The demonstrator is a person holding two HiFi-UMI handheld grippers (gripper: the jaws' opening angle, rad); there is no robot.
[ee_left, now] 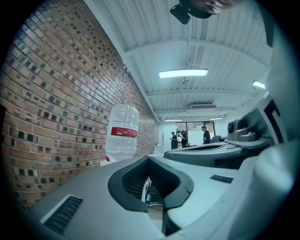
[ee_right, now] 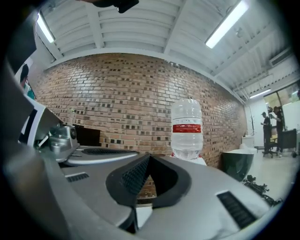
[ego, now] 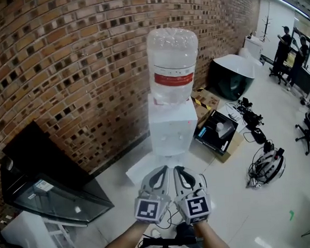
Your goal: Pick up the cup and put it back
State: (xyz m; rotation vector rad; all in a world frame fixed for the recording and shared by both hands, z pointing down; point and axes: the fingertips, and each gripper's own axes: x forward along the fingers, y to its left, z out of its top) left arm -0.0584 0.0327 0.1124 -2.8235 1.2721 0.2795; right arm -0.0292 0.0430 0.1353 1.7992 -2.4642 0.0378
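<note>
Left gripper (ego: 160, 171), right gripper (ego: 181, 171): jaws closed, empty; bottle label (ego: 174, 79) seemingly unreadable.

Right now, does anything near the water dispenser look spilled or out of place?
No spill shows. The dispenser stands upright, but a helmet and an open box lie on the floor beside it. No cup is visible.

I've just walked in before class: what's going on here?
A person holds the left hand-held gripper and the right hand-held gripper side by side, both shut and empty. They point toward a white water dispenser with a large bottle on top, against a brick wall. No cup shows in any view, so nothing is picked up yet.
</note>
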